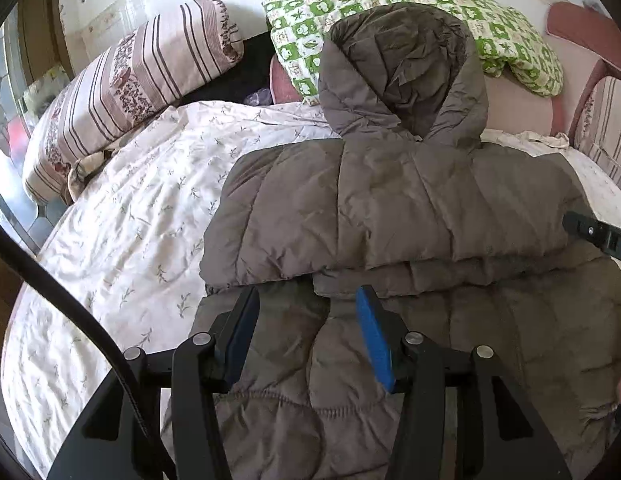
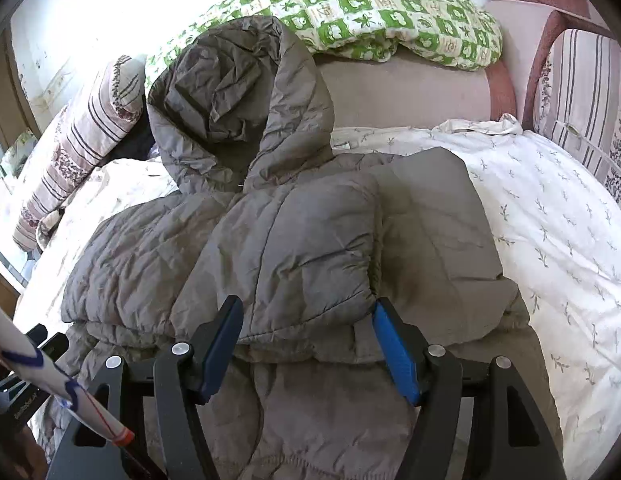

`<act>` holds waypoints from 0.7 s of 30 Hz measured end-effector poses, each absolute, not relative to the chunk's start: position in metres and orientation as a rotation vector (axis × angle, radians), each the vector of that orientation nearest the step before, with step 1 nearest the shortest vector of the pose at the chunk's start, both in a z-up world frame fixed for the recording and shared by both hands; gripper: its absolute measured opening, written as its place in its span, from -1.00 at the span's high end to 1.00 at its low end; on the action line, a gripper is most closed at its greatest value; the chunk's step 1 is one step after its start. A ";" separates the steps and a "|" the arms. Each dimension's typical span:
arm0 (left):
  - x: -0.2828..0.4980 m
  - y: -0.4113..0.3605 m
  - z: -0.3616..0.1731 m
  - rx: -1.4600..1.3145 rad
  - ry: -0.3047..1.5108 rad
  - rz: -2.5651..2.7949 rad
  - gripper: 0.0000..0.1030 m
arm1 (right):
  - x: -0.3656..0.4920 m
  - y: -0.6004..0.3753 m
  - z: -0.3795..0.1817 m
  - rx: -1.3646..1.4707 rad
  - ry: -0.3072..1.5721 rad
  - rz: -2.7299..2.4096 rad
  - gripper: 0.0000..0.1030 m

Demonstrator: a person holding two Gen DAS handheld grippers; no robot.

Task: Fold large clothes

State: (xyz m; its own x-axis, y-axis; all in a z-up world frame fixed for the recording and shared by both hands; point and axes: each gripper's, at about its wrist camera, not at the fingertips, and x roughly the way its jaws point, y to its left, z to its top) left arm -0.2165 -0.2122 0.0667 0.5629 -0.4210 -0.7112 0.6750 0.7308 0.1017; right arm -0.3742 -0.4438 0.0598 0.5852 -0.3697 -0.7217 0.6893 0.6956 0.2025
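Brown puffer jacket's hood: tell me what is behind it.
Behind the hood lies a green-and-white patterned pillow, partly covered by it. A striped pillow sits to one side. Whatever lies directly under the hood is hidden.

jackets: one, a grey-brown quilted puffer jacket [image 1: 390,208] with one hood [image 1: 398,72], lying just ahead of both grippers
grippers: two; the left gripper [image 1: 308,300] and the right gripper [image 2: 306,310], each with two blue-padded fingers
striped pillows: two; one striped pillow [image 1: 122,92] far ahead and to the left of the left gripper, another striped cushion [image 2: 586,96] far ahead and to the right of the right gripper
green checked quilts: one green checked quilt [image 2: 350,12], beyond the hood
floral sheets: one white floral sheet [image 2: 558,220], under the jacket, spreading to either side of the grippers
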 end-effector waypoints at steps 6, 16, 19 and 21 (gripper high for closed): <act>-0.200 -0.217 0.041 0.358 0.796 -0.662 0.04 | -0.364 -0.448 0.046 0.465 0.761 -0.677 -0.40; -0.188 -0.219 0.025 0.339 0.858 -0.666 -0.01 | -0.355 -0.457 0.022 0.493 0.828 -0.667 -0.54; -0.188 -0.219 0.025 0.342 0.855 -0.668 -0.03 | -0.354 -0.454 0.022 0.474 0.834 -0.670 -0.57; -0.188 -0.218 0.025 0.339 0.857 -0.669 -0.03 | -0.355 -0.454 0.023 0.476 0.828 -0.669 -0.57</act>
State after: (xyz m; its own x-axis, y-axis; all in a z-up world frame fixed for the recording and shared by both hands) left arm -0.1880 -0.2180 0.0250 0.4704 -0.4033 -0.7849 0.6634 0.7482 0.0132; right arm -0.3548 -0.4542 0.0231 0.4945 -0.3518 -0.7948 0.7034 0.6991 0.1282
